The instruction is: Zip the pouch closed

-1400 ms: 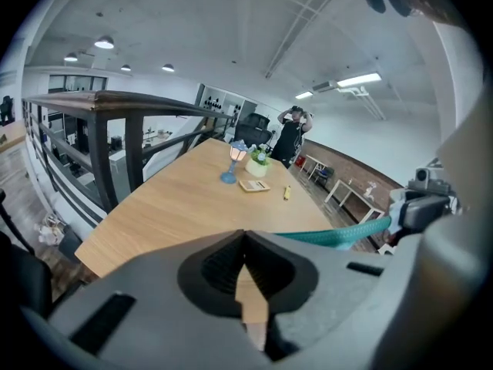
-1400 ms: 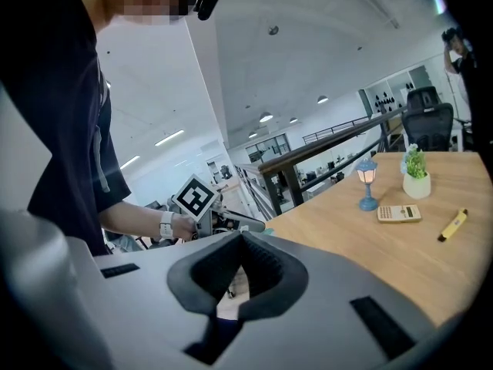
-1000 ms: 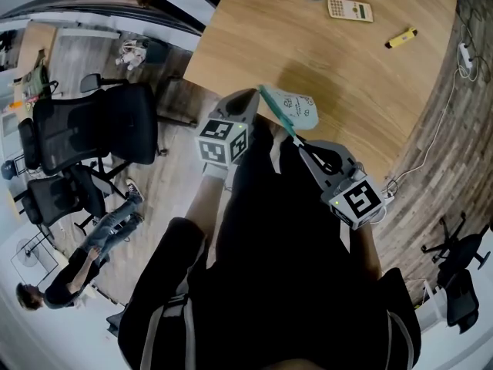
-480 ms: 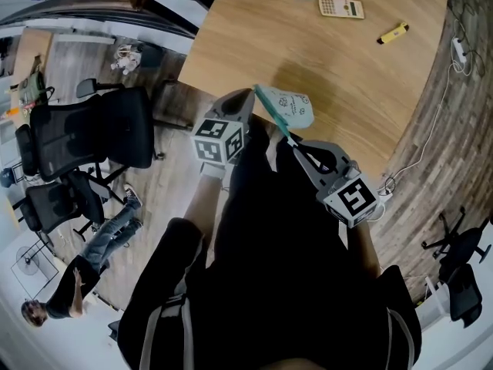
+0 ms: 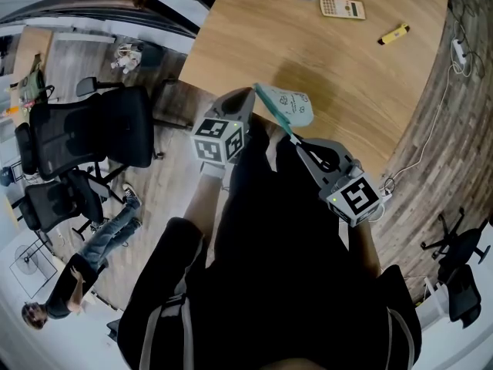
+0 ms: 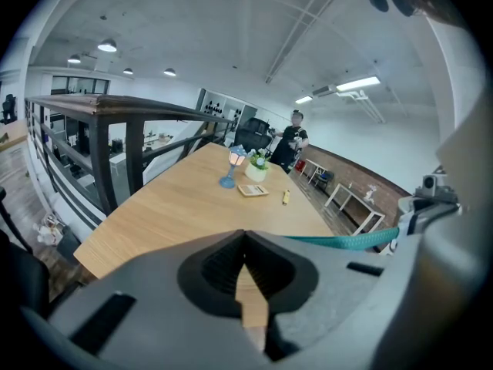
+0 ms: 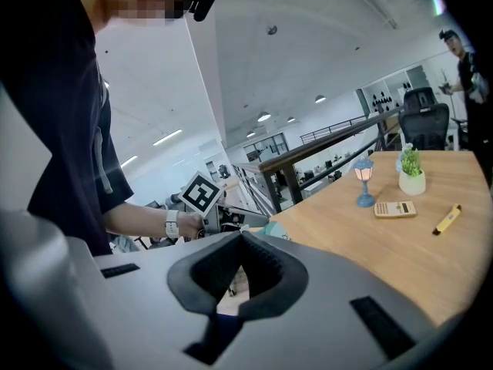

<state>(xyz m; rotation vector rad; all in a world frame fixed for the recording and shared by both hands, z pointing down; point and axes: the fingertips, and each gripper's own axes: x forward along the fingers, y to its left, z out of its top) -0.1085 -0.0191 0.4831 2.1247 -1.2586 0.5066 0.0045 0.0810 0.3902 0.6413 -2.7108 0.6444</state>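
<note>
While clamping pouch [image 5: 296, 108] zip edge [image 5: 276, 113] taut between left gripper [image 5: 250, 95] and right gripper [image 5: 300, 139] (both clenched, thin purchase), avoid jerking: risk of slipped grip, jammed zip, dropped pouch.

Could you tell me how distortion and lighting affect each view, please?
Head view: fisheye bends the table edge, and the pouch casts a soft shadow; left gripper view: ceiling lights glare, corners vignetted; right gripper view: corners black, background washed out.
</note>
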